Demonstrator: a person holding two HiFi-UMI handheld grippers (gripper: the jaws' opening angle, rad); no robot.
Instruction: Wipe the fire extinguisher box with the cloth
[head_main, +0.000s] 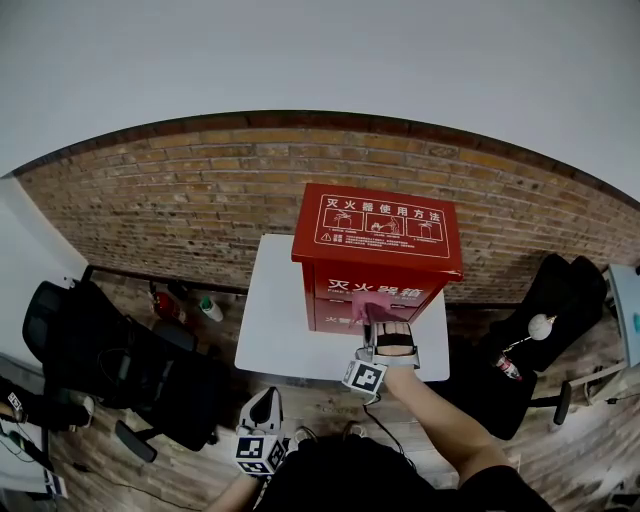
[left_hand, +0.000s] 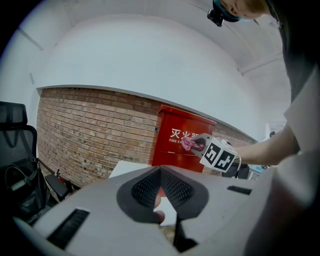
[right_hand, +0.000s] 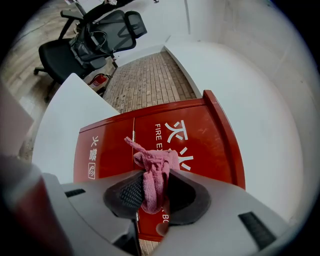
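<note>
The pink cloth, soft and light, is pinched mid-wad by the right gripper against the front of the red fire extinguisher box. The box looks rigid and steady, standing at the white table's back right corner. The left gripper hangs low, jaws together on nothing.

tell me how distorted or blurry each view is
Head view: fisheye bows the brick wall into an arc, box sharp. Left gripper view: dark corners, wall curved too. Right gripper view: cloth crisp, box edges bowed, rim dark.
</note>
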